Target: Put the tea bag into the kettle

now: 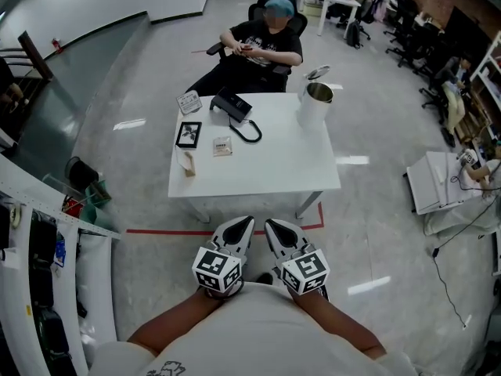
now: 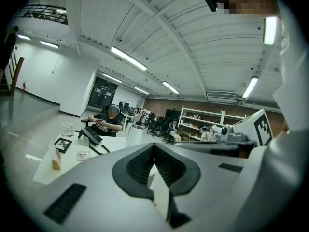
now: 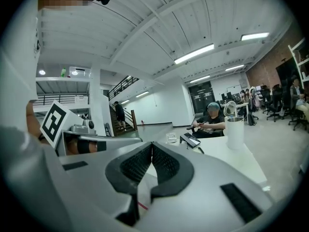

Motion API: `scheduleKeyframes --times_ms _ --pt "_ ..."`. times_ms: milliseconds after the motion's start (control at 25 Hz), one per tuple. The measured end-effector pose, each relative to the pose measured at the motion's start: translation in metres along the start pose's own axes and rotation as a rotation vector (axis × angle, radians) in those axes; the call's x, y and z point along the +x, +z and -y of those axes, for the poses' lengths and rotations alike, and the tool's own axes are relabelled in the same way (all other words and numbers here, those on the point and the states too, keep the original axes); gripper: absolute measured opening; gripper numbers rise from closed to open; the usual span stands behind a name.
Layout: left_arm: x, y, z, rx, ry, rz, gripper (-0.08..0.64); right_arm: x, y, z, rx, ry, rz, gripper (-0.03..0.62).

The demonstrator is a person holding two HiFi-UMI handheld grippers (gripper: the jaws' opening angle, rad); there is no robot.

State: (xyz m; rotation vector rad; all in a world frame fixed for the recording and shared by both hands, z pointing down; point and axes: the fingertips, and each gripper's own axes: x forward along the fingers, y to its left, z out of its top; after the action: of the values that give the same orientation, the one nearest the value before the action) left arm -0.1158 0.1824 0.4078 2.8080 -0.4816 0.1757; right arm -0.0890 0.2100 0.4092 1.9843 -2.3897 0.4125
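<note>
The tea bag (image 1: 222,146), a small pale sachet, lies flat near the middle of the white table (image 1: 266,171). The white kettle (image 1: 315,104) stands at the table's far right corner with its lid tipped open. Both grippers are held close to my body, well short of the table's near edge. My left gripper (image 1: 244,224) and right gripper (image 1: 271,226) point toward the table with their jaws shut and nothing between them. In the left gripper view the tea bag (image 2: 83,154) and kettle (image 2: 134,134) show far off; the right gripper view shows the kettle (image 3: 235,132).
A black desk phone (image 1: 235,108) with its cord, a small framed picture (image 1: 188,134), a card stand (image 1: 189,100) and a small wooden block (image 1: 188,165) sit on the table's left half. A person sits in a chair (image 1: 258,45) behind the table. Red tape (image 1: 168,231) marks the floor.
</note>
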Motion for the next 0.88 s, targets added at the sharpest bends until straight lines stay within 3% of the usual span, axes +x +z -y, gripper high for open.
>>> scheduleKeyframes --times_ms 400,880 --pt "0.042 0.007 -0.032 -0.011 -0.062 -0.034 0.009 0.039 0.005 0.032 0.031 -0.051 -0.016 0.011" --pt "0.085 0.028 -0.143 -0.041 -0.043 -0.069 0.009 0.147 0.021 0.064 0.043 -0.071 -0.036 0.011"
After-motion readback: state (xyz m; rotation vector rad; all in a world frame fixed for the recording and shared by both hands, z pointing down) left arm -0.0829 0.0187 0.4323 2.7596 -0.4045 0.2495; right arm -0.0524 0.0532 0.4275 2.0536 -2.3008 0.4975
